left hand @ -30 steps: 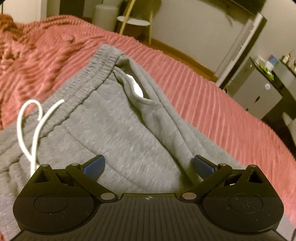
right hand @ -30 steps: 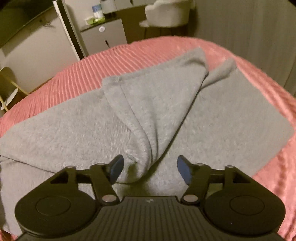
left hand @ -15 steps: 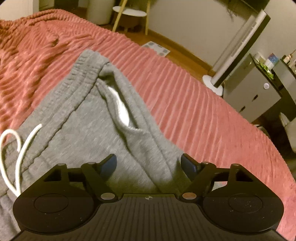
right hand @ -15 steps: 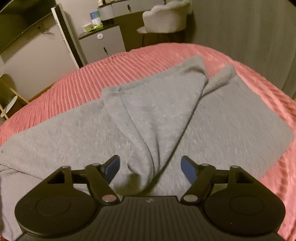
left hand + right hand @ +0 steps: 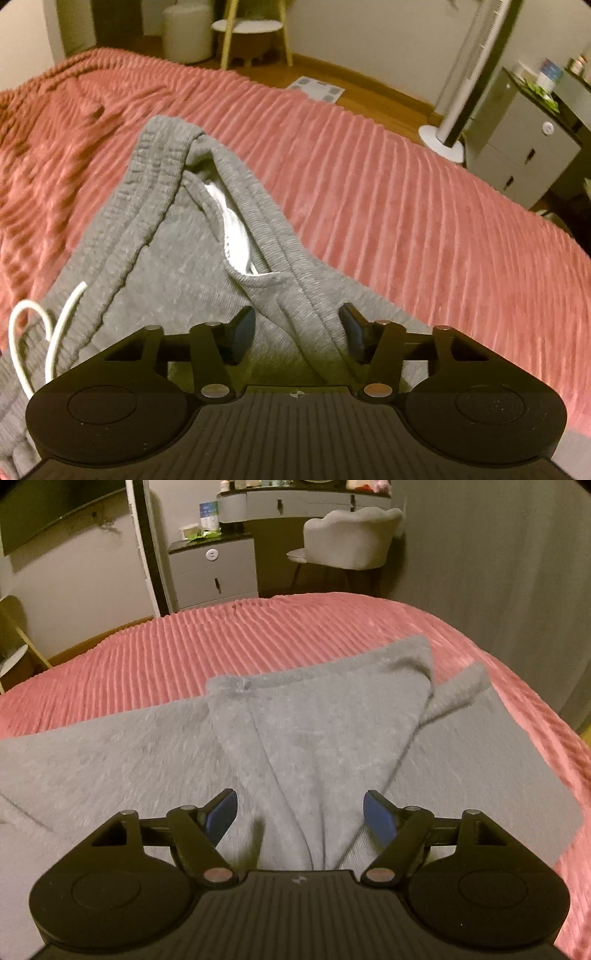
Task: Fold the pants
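The grey pants (image 5: 177, 258) lie spread on the pink ribbed bedspread (image 5: 406, 184), the waistband end near its left side, the legs (image 5: 480, 760) reaching toward its right edge. The left gripper (image 5: 297, 330) is released, its 2 fingers straddling a raised fabric ridge below the white-lined pocket (image 5: 236, 229). The right gripper (image 5: 300, 814) is also spread apart, either side of a bunched fold of leg. A white drawstring (image 5: 33, 332) loops at the waistband.
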The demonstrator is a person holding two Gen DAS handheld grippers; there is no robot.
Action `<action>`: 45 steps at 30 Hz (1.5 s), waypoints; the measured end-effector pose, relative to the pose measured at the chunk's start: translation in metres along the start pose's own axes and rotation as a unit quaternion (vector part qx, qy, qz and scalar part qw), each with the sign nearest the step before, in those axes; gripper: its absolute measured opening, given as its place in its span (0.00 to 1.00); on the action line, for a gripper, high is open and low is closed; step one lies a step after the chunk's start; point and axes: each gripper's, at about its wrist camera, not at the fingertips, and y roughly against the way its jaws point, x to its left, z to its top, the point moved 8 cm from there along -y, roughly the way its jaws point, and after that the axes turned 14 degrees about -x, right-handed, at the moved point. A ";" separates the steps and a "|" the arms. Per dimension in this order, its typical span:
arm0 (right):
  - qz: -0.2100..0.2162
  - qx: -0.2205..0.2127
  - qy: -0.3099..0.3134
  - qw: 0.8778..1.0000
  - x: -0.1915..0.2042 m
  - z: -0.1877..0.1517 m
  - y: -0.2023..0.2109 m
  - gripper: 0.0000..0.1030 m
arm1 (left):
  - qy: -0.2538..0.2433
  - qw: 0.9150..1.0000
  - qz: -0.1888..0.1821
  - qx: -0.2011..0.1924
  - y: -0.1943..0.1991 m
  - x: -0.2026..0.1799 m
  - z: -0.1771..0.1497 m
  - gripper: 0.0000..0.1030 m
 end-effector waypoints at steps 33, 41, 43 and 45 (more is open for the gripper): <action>0.025 0.014 0.025 0.999 0.011 0.017 -0.083 0.27 | -0.048 0.997 -0.064 -0.019 -0.001 -0.001 0.000 0.34; 0.019 -0.008 -0.066 0.998 -0.020 0.038 -0.065 0.08 | -0.023 0.996 -0.081 -0.037 0.030 0.007 0.016 0.14; 0.016 -0.023 -0.100 0.995 -0.036 0.050 -0.053 0.08 | -0.020 0.994 -0.090 -0.057 0.053 0.008 0.028 0.14; 0.015 -0.050 -0.142 0.988 -0.058 0.069 -0.035 0.08 | -0.013 0.991 -0.109 -0.081 0.087 0.012 0.039 0.14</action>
